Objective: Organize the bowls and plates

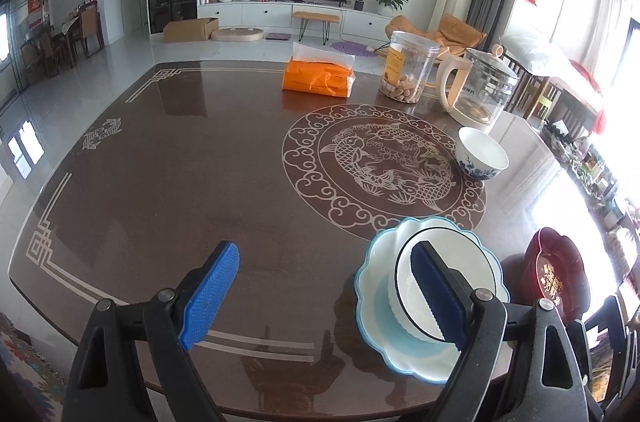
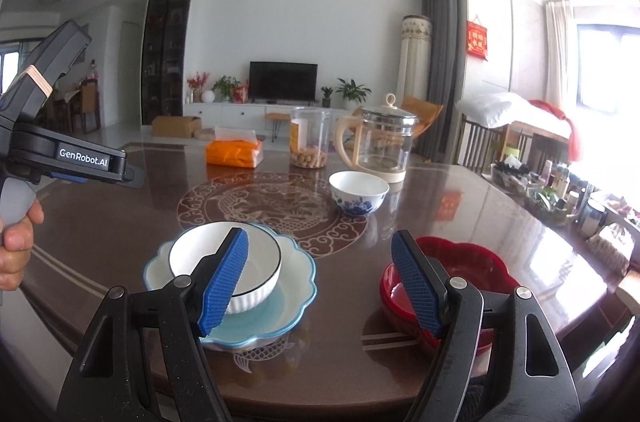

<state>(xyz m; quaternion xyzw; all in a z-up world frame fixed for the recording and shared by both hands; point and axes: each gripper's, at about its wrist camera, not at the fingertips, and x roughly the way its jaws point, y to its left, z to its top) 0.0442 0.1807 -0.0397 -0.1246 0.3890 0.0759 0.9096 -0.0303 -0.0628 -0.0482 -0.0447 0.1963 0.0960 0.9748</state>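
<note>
Both grippers — left gripper (image 1: pixel 326 292) and right gripper (image 2: pixel 320 288) — gape empty above the table's (image 1: pixel 180 182) near edge; white bowl (image 2: pixel 256 262) sits in the scalloped plate (image 2: pixel 296 286).

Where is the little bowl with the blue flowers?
The blue-flowered bowl stands alone on the table, right of the round fish pattern, just in front of the glass kettle, beyond the stacked white bowl.
</note>
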